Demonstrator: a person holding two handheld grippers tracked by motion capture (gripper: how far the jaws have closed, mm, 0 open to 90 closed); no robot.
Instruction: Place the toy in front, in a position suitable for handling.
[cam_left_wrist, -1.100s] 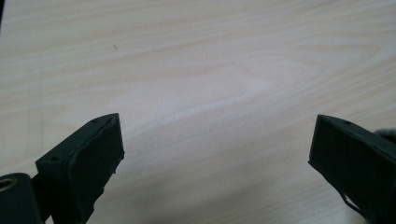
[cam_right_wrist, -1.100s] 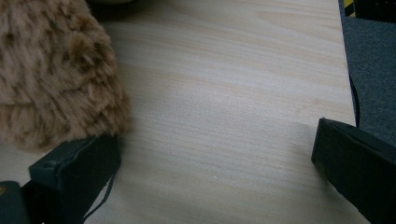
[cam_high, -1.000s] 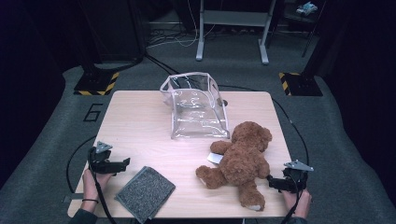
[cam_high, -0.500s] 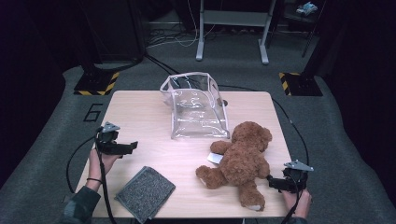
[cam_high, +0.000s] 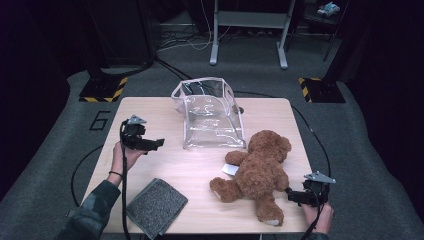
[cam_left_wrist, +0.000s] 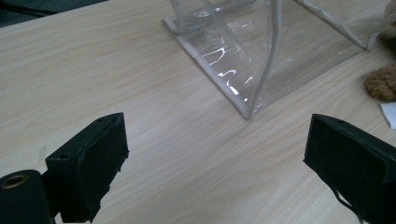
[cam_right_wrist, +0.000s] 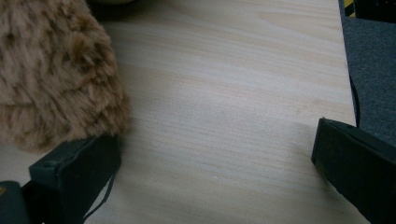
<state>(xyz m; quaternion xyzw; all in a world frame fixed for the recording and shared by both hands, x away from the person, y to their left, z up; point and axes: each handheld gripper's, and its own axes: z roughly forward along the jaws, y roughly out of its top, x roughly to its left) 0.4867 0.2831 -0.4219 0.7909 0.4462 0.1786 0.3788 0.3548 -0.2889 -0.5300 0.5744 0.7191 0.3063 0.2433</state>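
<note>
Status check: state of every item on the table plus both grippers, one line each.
left gripper: open, empty, raised, aimed at the bag
right gripper: open, empty, beside the bear's leg
clear plastic bag: mouth open, empty
teddy bear: lying flat, ungripped
grey pad: flat, overhanging the near table edge

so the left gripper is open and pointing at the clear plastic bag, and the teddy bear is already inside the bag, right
Not quite. The left gripper is open and faces the clear plastic bag, but the teddy bear is not inside it. The high view shows the bear lying on the table in front of the bag, near the right gripper.
</note>
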